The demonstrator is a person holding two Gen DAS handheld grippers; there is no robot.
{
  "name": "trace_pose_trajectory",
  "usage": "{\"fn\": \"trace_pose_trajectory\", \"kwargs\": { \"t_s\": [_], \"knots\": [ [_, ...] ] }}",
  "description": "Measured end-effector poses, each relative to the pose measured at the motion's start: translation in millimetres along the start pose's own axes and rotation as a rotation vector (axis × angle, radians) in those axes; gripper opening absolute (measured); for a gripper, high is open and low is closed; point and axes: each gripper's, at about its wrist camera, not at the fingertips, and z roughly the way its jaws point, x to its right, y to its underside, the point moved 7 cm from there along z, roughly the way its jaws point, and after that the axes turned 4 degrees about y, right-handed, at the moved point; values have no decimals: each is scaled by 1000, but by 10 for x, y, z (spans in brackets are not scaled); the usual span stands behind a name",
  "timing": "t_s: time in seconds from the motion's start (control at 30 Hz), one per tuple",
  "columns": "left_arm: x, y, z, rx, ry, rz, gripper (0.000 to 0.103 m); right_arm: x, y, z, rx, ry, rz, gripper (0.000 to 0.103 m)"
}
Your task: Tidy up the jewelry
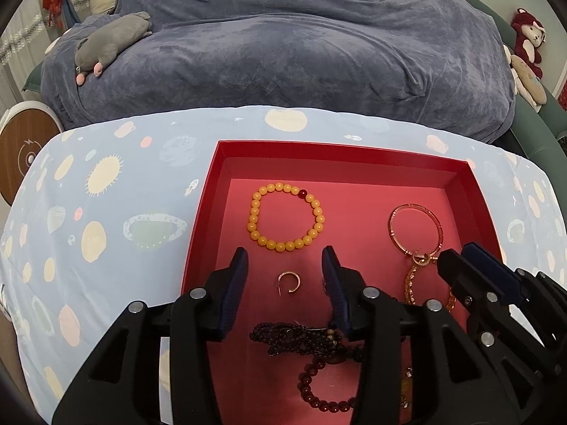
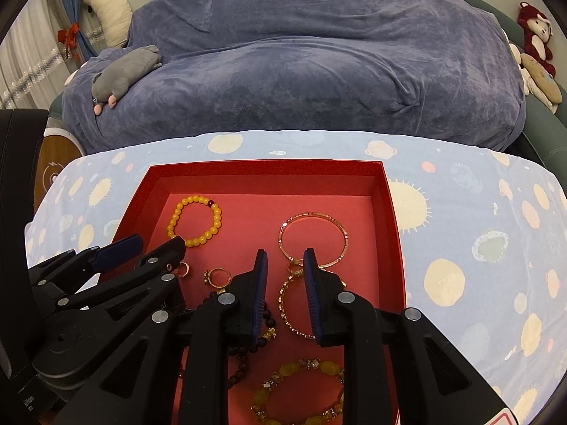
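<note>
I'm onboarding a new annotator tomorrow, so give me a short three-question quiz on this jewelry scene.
1. True or false: the yellow bead bracelet lies inside the red box.
2. What lies between the left tongs' open fingers? A) small open ring B) plush toy C) nothing
3. Fill in: the rose-gold bangle lies to the ___ of the yellow bead bracelet in both views.

Key: 1 true; 2 A; 3 right.

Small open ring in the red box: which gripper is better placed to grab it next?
Left. The left gripper stands open with the small open ring lying between its fingers. The right gripper straddles the gold chain bracelet instead, further from the ring.
</note>
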Motion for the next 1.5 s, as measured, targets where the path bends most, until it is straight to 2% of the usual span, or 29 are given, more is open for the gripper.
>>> {"fn": "trace_pose_trajectory", "kwargs": {
  "t_s": [0.07, 0.13, 0.63, 1.1, 1.17, 1.33, 1.5],
  "knots": [
    [-9, 16, -20, -4, 2, -7, 42, 15, 0, -32, 4, 2, 7, 31],
    [-15, 32, -62, -3, -6, -1, 42, 25, 14, -97, 11, 8, 13, 33],
    [35, 307, -793, 45, -4, 14, 42, -13, 320, -849, 50, 20, 15, 34],
    [4, 942, -1208, 33, -2, 15, 44, -71, 949, -1328, 39, 37, 20, 34],
    [-10, 1025, -1239, 35, -14, 15, 52, -67, 1038, -1350, 32, 48, 22, 34],
    [-57, 1156, -1289, 37, -26, 8, 58, -23, 1213, -1390, 20, 58, 52, 45],
    [-97, 1245, -1321, 38, -48, 9, 63, -19, 1313, -1420, 14, 63, 57, 49]
  ]
}}
